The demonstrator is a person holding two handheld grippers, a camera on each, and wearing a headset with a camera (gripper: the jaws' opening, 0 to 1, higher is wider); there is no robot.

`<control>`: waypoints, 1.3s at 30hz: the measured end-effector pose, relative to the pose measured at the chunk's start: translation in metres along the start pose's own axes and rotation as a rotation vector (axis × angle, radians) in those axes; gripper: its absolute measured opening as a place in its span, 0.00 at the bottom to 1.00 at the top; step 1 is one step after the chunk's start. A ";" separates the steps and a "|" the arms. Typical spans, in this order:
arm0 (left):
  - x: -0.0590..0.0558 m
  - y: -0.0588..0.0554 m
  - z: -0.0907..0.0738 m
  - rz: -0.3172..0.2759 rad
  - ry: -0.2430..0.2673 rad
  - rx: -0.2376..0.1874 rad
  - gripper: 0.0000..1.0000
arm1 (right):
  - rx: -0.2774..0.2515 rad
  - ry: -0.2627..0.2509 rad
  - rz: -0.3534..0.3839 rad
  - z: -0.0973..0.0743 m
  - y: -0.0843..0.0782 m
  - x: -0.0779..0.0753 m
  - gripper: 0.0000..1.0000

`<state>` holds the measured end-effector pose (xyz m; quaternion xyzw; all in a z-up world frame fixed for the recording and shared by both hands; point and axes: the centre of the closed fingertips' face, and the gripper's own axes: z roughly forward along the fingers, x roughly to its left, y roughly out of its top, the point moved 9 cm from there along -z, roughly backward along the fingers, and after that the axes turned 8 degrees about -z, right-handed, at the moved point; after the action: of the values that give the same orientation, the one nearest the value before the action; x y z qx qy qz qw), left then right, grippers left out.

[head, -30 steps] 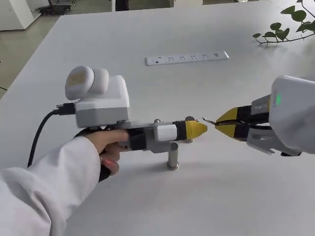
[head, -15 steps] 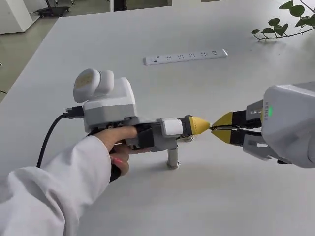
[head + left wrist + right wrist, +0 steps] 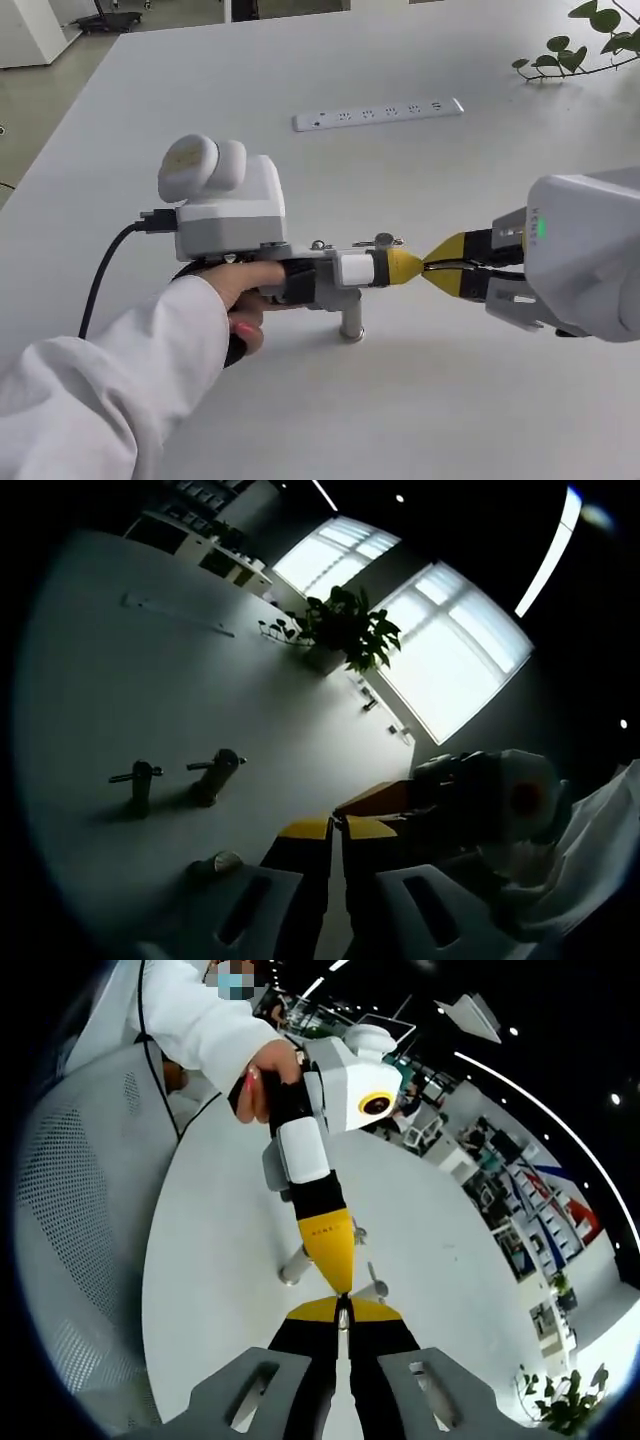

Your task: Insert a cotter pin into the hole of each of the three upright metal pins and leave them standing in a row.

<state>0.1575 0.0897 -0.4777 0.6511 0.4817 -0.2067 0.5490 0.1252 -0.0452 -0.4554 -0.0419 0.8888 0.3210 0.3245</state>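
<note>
1. Closing last second's gap, right tool (image 3: 434, 268) and left tool (image 3: 408, 267) meet tip to tip above the surface (image 3: 420, 400);
2. right tool's jaws pinch a thin cotter pin (image 3: 343, 1306); left tool's jaws sit pressed together;
3. one metal pin (image 3: 351, 320) stands upright under the left tool; second metal pin (image 3: 139, 788) and third metal pin (image 3: 212, 780) stand at its far side.

No legible text. Small print on yellow jaw of left gripper (image 3: 343, 1282): too small to read. Faint lettering beside green light (image 3: 541, 229) on right gripper (image 3: 427, 266): illegible.
</note>
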 end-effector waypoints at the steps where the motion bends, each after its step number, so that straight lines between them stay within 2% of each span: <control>1: 0.000 0.000 0.000 0.000 -0.002 0.004 0.01 | -0.005 0.004 0.006 0.000 0.000 0.000 0.00; 9: 0.000 0.000 -0.001 0.018 -0.015 0.019 0.01 | -0.017 0.018 -0.001 -0.002 0.001 0.001 0.00; 20: 0.000 -0.001 -0.002 0.010 0.018 0.052 0.00 | -0.020 0.031 -0.033 0.001 0.001 0.005 0.00; 24: 0.001 -0.002 -0.003 0.024 0.023 0.053 0.00 | -0.035 0.036 -0.002 0.001 0.000 0.006 0.00; 26: 0.001 -0.001 -0.005 0.032 0.022 0.047 0.00 | -0.035 0.037 0.017 0.001 -0.002 0.004 0.12; 27: 0.000 0.000 -0.007 0.043 0.024 0.042 0.00 | -0.027 0.040 0.028 0.001 -0.004 0.004 0.13; 29: 0.001 0.003 -0.010 0.091 0.028 0.037 0.00 | -0.021 0.064 0.093 0.001 -0.011 0.005 0.09; 32: 0.000 0.005 -0.015 0.198 0.020 0.042 0.00 | -0.087 0.131 0.256 0.001 -0.016 0.007 0.11; 33: -0.001 0.005 -0.018 0.243 0.026 0.049 0.00 | -0.089 0.143 0.273 0.001 -0.017 0.008 0.12; 34: -0.002 0.005 -0.019 0.274 0.032 0.053 0.00 | -0.087 0.184 0.320 0.001 -0.020 0.010 0.12; 37: -0.004 0.004 -0.022 0.438 0.031 0.078 0.00 | -0.080 0.221 0.352 0.003 -0.025 0.014 0.13; 39: -0.007 0.002 -0.023 0.532 0.012 0.095 0.00 | -0.118 0.235 0.417 0.005 -0.024 0.017 0.13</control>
<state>0.1499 0.1085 -0.4639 0.7808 0.2866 -0.0737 0.5503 0.1207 -0.0588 -0.4816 0.0862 0.8896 0.4254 0.1425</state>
